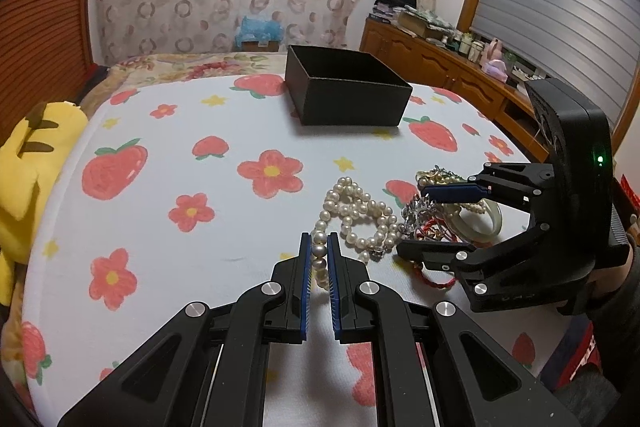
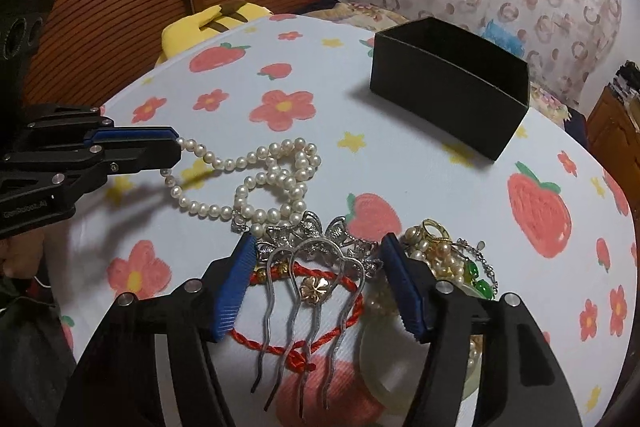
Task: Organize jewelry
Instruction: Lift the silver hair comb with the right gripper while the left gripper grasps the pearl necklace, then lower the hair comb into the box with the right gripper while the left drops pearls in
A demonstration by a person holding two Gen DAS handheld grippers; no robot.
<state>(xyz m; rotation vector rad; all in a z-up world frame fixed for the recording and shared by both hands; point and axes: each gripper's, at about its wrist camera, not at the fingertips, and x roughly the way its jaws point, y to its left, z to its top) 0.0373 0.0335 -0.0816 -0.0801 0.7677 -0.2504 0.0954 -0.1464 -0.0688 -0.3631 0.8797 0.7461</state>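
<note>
While the left gripper (image 1: 319, 247) is pinching one end of the pearl necklace (image 2: 260, 183) lying on the strawberry cloth (image 1: 200, 187), the right gripper (image 2: 318, 255) is hovering spread-jawed over the hair comb (image 2: 308, 287), so lifting slowly should keep pearls from snagging before reaching the black box (image 1: 348, 95).

Black left claw (image 1: 319, 247) with blue ribbed pads, silver screws.

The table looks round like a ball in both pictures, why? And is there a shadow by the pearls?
Left wrist view: the fisheye lens bends the table edge into a curve, and the corners go dark. Right wrist view: same bending, and the black box looks skewed. A soft grey shadow lies on the cloth under the left claw and the pearl necklace it pinches; the light is dim and warm.
</note>
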